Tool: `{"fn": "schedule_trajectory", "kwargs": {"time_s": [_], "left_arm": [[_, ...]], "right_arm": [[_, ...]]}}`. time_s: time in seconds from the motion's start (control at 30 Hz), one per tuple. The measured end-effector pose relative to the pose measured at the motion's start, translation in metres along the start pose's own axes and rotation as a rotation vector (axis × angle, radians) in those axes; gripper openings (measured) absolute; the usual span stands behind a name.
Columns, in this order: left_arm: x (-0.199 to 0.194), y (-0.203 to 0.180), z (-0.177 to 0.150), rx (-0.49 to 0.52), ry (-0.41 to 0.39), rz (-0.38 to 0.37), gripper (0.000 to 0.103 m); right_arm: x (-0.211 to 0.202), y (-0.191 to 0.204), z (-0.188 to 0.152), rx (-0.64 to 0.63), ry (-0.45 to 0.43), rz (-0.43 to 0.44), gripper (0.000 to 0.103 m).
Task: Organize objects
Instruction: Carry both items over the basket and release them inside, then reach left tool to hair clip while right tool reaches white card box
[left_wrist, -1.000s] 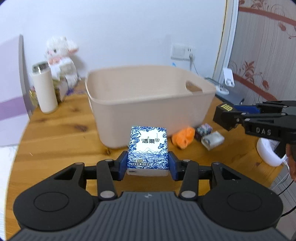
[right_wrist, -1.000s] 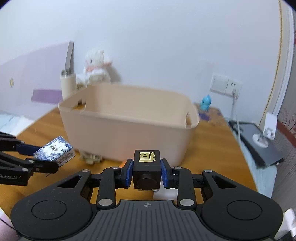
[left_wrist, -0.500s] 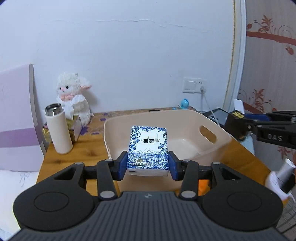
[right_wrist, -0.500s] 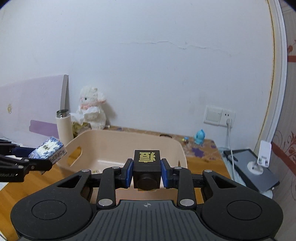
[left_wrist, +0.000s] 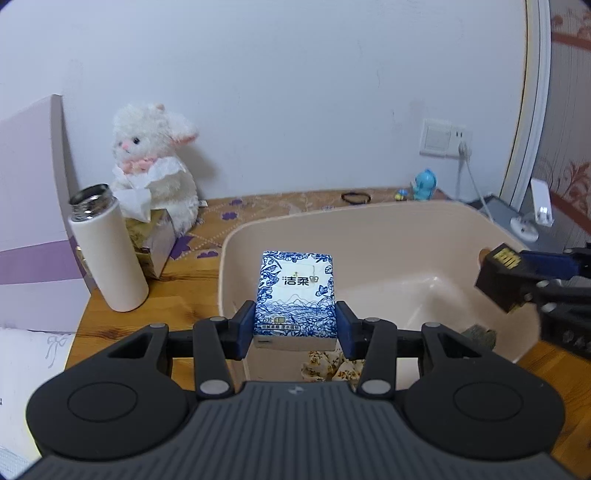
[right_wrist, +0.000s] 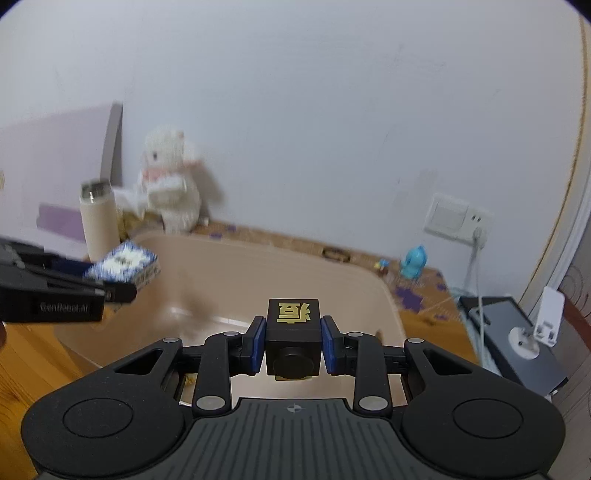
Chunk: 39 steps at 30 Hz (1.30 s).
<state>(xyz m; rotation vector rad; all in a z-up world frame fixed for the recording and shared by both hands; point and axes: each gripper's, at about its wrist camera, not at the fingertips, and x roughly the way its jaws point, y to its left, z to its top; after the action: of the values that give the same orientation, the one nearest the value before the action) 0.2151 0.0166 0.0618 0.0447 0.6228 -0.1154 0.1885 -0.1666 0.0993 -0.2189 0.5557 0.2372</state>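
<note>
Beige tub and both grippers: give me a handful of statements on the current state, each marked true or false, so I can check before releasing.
1. The left gripper is shut on the blue-and-white tissue pack. True.
2. The right gripper is open and carries nothing. False: it is shut on a black cube with a gold character.
3. The tissue pack is held over the beige tub. True.
4. The tub is bare inside. False: a floral fabric item lies in it near the front wall.
5. The white bottle stands inside the tub. False: it stands on the table to the tub's left, beside the plush lamb.
</note>
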Motion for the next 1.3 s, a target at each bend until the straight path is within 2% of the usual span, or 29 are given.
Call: {"fn": "schedule_trajectory", "kwargs": {"time_s": [0.07,0.23,0.3,0.33,0.37,0.4,0.43,0.47,0.53,0.57,0.67,0.7,0.83,0.9,1.0,1.3], "left_arm": [[0.009,-0.001,-0.002,-0.001,0.024,0.001,0.048],[0.012,-0.001,-0.004,-0.005,0.023,0.001,0.048],[0.007,-0.001,-0.003,-0.018,0.021,-0.001,0.048],[0.004,-0.001,-0.003,-0.018,0.015,0.007,0.049],[-0.001,-0.002,-0.003,-0.015,0.008,0.014,0.051],[-0.006,-0.003,-0.002,-0.016,0.001,0.024,0.060],[-0.011,-0.004,-0.002,-0.018,-0.008,0.031,0.067],[-0.018,-0.004,-0.003,-0.023,-0.022,0.024,0.069],[-0.031,-0.006,-0.004,-0.036,-0.028,0.034,0.080],[-0.036,-0.007,-0.005,-0.038,-0.033,0.042,0.082],[-0.054,-0.009,-0.012,-0.030,-0.045,0.057,0.085],[-0.060,-0.010,-0.015,-0.027,-0.046,0.056,0.086],[-0.081,-0.013,-0.029,-0.028,-0.051,0.054,0.088],[-0.089,-0.016,-0.039,-0.014,-0.052,0.061,0.093],[-0.096,-0.018,-0.056,-0.019,-0.037,0.053,0.093],[-0.073,-0.020,-0.100,-0.033,0.078,0.040,0.093]], "right_arm": [[0.013,0.004,-0.006,-0.013,0.031,-0.008,0.029],[0.027,0.007,-0.016,-0.015,0.069,-0.018,0.029],[0.024,0.004,-0.018,-0.002,0.063,-0.015,0.041],[0.020,0.003,-0.019,0.002,0.054,-0.010,0.044],[0.016,0.004,-0.018,0.003,0.045,-0.015,0.052],[0.010,0.004,-0.017,-0.001,0.032,-0.020,0.064],[0.004,0.004,-0.017,-0.004,0.018,-0.022,0.068],[-0.003,0.003,-0.017,-0.003,0.010,-0.020,0.074],[-0.014,0.000,-0.017,0.005,0.010,-0.017,0.078],[-0.020,-0.001,-0.017,0.010,0.012,-0.018,0.081],[-0.037,-0.006,-0.023,0.021,0.013,-0.018,0.099],[-0.043,-0.007,-0.027,0.021,0.012,-0.022,0.101],[-0.059,-0.013,-0.042,0.011,0.034,-0.038,0.103],[-0.065,-0.016,-0.052,0.003,0.050,-0.046,0.103],[-0.069,-0.020,-0.068,-0.003,0.078,-0.059,0.103],[-0.051,-0.028,-0.110,0.040,0.213,-0.052,0.103]]}}
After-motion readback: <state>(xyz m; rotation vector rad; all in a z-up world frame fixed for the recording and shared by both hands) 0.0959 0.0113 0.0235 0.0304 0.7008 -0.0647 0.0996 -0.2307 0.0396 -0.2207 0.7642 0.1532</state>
